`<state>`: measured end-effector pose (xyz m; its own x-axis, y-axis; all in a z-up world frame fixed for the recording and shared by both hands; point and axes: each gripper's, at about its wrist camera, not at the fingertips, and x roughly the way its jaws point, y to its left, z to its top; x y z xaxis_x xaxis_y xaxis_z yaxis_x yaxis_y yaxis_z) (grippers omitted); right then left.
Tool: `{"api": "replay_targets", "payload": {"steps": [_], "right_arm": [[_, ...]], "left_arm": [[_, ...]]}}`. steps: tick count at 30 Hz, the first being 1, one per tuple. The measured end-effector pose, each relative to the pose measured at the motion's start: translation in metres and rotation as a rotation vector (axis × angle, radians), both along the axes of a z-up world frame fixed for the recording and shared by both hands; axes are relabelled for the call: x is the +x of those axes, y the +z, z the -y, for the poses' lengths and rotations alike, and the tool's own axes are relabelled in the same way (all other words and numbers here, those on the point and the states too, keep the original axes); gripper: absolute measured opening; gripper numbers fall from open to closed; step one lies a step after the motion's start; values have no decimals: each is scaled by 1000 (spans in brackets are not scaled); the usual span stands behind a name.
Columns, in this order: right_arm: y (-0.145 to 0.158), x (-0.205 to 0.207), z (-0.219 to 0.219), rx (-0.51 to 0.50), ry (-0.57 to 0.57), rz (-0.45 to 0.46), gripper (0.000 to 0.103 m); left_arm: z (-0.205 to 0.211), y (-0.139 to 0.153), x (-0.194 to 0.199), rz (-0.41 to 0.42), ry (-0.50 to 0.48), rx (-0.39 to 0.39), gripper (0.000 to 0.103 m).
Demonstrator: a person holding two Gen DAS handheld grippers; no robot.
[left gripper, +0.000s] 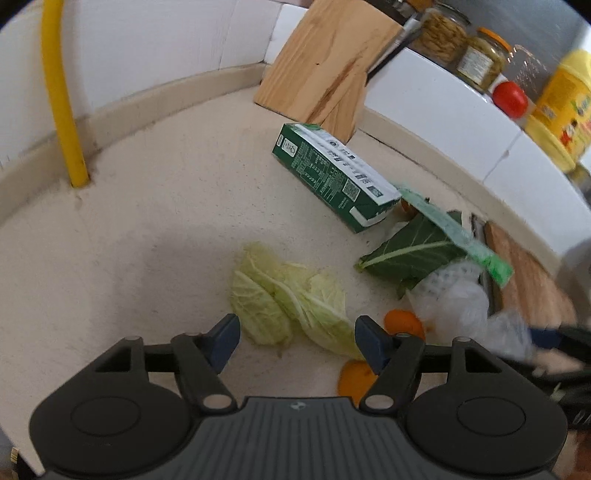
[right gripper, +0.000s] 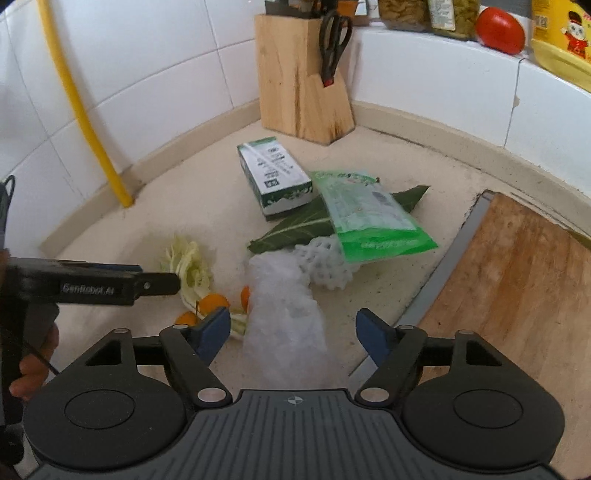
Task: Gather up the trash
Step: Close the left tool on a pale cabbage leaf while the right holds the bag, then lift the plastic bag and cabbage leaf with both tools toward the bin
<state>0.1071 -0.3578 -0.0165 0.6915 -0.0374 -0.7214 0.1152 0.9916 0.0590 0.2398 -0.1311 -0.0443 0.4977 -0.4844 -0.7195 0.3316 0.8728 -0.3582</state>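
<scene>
Trash lies on the beige counter. My left gripper (left gripper: 297,339) stands open over a pale cabbage leaf (left gripper: 288,299), its pads not pressing it. Orange peels (left gripper: 404,325) lie by its right finger. My right gripper (right gripper: 291,330) is open, with a crumpled clear plastic bag (right gripper: 284,306) between its fingers but untouched by the pads. Beyond that bag lie a white foam net (right gripper: 325,262), a green plastic pouch (right gripper: 369,214), a dark green leaf (right gripper: 291,229) and a green-and-white carton (right gripper: 275,177) on its side. In the right wrist view the left gripper (right gripper: 173,284) reaches in from the left above the cabbage leaf (right gripper: 190,266).
A wooden knife block (right gripper: 299,81) with scissors stands in the corner. A yellow pipe (right gripper: 85,122) runs up the tiled wall at left. A wooden cutting board (right gripper: 517,280) lies at right. Jars, a tomato (right gripper: 500,29) and a yellow bottle sit on the ledge.
</scene>
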Motion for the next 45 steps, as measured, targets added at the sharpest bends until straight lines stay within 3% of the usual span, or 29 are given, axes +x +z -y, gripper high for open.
{"api": "replay_targets", "payload": {"steps": [2,4,6,8,10,12,19,28,45], "right_arm": [[-5,3,1,-3,2,-16,82],[-9,4,4,10,-5,-22,81],[-12,5,8,23,-12,-27,71],[-17,6,11,63,-17,-52,46],[-22,7,14,127,-18,-67,45],[-23,5,14,146,-26,-60,40],[1,-7,21,194,-45,28,34],[35,-15,18,206,-30,134,34],[61,-5,-34,155,65,189,34]], "left_arm": [[2,-1,1,-1,22,-24,60],[4,-2,2,-15,29,-55,43],[9,-2,4,-30,42,-72,35],[14,-2,9,-44,46,-83,29],[18,-3,15,-74,41,-122,12],[20,0,18,-86,35,-152,4],[6,25,12,-39,19,-207,1],[-32,68,-6,93,46,-256,1],[-69,90,-47,206,84,-193,1]]}}
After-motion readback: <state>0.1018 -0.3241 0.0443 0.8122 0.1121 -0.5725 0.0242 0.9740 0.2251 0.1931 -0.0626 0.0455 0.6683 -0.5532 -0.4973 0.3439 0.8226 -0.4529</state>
